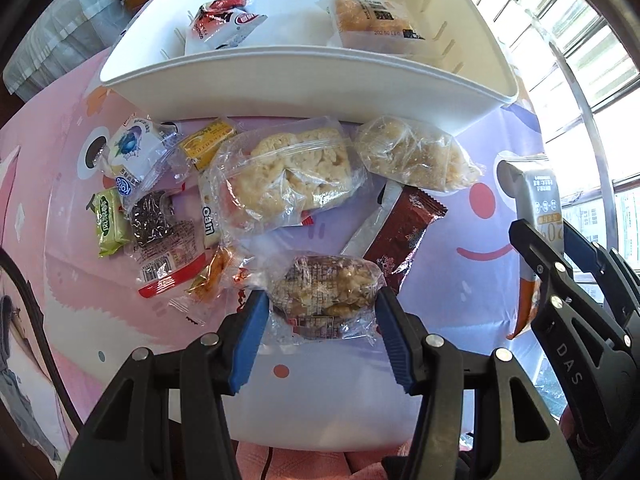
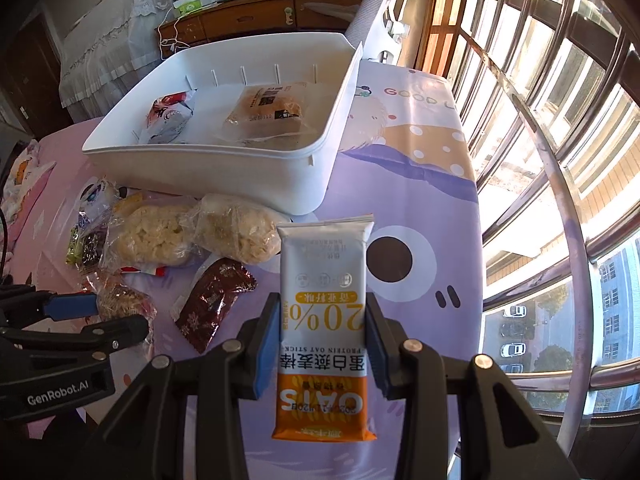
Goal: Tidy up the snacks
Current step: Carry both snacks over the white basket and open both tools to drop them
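Over table, right tool (image 2: 322, 344) clamps oat stick (image 2: 325, 320)

Two packets (image 1: 228, 20) inside tub (image 1: 304, 80), loose snack pile (image 1: 280, 176) on tablecloth (image 1: 460, 280) before it

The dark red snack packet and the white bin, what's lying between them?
A clear bag of pale puffed rice cakes lies between the dark red snack packet and the white bin, shown in the right wrist view.

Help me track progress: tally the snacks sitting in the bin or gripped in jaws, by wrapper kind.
Clear wrappers: 2 (bun pack, nut cluster pack)
Printed opaque wrappers: 2 (red-and-white packet, oat stick)
Total: 4
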### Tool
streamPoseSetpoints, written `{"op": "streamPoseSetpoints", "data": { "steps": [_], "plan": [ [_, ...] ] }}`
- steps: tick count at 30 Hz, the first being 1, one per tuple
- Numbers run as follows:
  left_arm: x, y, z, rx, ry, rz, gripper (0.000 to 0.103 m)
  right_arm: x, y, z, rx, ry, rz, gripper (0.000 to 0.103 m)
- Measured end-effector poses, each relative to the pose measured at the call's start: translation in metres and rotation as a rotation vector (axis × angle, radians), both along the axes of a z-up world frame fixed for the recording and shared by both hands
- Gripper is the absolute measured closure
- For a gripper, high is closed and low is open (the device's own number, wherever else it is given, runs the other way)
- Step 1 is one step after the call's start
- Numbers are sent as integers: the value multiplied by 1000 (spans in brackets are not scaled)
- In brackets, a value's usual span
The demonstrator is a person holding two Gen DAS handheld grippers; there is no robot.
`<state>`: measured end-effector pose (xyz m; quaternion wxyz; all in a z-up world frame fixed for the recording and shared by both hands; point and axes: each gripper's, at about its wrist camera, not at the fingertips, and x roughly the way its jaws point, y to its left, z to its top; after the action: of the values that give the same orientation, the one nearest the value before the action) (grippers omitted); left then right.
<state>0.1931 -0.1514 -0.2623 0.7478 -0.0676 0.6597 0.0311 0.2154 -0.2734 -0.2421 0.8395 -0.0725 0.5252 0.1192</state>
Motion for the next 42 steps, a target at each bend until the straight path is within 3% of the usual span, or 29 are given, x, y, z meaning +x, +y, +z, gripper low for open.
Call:
{"op": "streamPoseSetpoints", "data": {
  "steps": [12, 24, 32, 42],
  "plan": [
    [-3, 28, 87, 1, -68, -28, 49, 6, 6, 37, 88, 16, -28, 63],
    [25, 55, 145, 23, -151, -107, 49, 25, 19, 80, 125, -57, -46, 63],
    [60, 74, 167, 15, -190, -150, 49, 45, 36, 99, 145, -99, -63, 63],
    [110, 98, 160, -28, -212, -177, 49, 80, 59, 101, 160, -123, -113, 63]
  ]
}}
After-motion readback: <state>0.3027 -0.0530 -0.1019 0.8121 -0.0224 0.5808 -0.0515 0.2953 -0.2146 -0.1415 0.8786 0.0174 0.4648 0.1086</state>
